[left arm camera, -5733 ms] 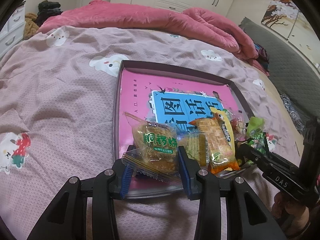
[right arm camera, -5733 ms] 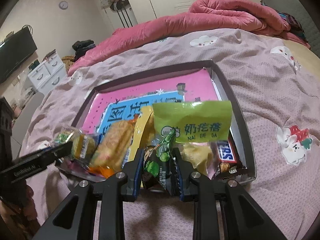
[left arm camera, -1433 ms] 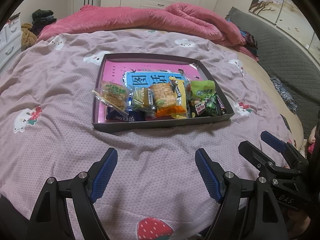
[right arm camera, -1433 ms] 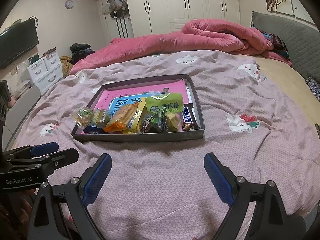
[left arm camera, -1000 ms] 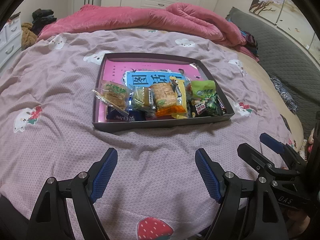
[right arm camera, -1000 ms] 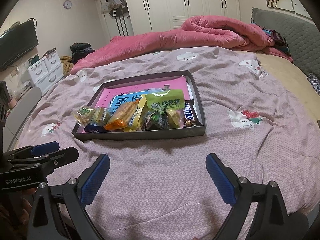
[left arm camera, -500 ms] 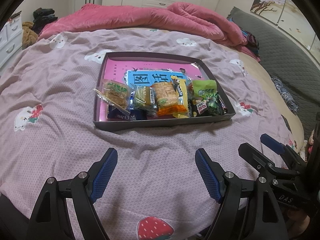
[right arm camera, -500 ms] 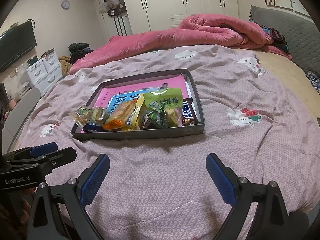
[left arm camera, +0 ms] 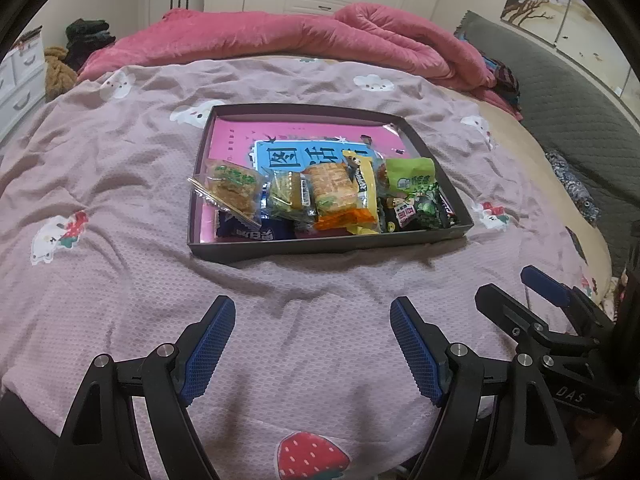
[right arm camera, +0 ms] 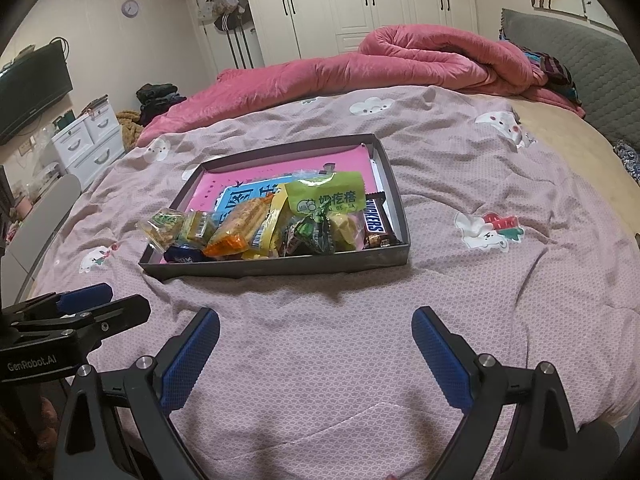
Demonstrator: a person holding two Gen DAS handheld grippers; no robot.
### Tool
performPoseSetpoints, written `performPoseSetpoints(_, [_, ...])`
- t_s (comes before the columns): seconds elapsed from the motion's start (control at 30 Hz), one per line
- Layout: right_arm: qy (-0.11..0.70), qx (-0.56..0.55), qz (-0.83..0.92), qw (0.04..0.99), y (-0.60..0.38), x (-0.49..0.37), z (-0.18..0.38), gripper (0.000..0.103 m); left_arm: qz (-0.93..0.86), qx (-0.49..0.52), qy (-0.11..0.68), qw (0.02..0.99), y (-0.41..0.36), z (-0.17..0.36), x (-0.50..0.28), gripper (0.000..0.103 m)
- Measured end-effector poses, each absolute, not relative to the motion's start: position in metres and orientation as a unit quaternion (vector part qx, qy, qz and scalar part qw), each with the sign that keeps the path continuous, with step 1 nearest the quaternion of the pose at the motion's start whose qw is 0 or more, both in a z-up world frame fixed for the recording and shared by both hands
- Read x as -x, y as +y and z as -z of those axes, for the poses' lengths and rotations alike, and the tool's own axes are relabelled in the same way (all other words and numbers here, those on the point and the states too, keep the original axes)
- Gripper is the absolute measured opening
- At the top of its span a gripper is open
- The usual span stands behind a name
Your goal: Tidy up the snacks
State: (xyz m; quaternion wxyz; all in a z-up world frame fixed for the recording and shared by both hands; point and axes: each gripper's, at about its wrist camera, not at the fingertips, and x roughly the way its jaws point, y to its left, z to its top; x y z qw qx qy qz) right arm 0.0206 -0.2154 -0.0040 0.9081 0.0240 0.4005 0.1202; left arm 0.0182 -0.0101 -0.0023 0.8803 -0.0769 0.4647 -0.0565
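Bed carrying a snack tray

A dark shallow tray is sitting on the mauve cartoon-print sheet, while a rumpled pink duvet is lying along the far edge.

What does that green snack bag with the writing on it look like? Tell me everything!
The green snack bag is a soft, shiny packet with a lime-green top bearing dark green characters and a small cartoon badge. Its lower part is clear, showing pale yellow pieces. It leans tilted in the dark tray, near its right end, beside a Snickers bar, with a dark green wrapper overlapping its front.
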Motion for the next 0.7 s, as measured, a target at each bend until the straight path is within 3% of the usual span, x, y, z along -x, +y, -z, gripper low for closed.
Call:
performPoseSetpoints(0.5, [0.398, -0.034, -0.124, 0.908, -0.217, -0.023, 0.007, 0.101, 0.012, 0.071, 0.474, 0.878, 0.000, 0.014, -0.025, 0.081])
performPoseSetpoints(0.7, [0.389, -0.051, -0.084, 0.916, -0.242, -0.042, 0.010, 0.102, -0.032, 0.092, 0.462, 0.881, 0.042, 0.020, -0.043, 0.081])
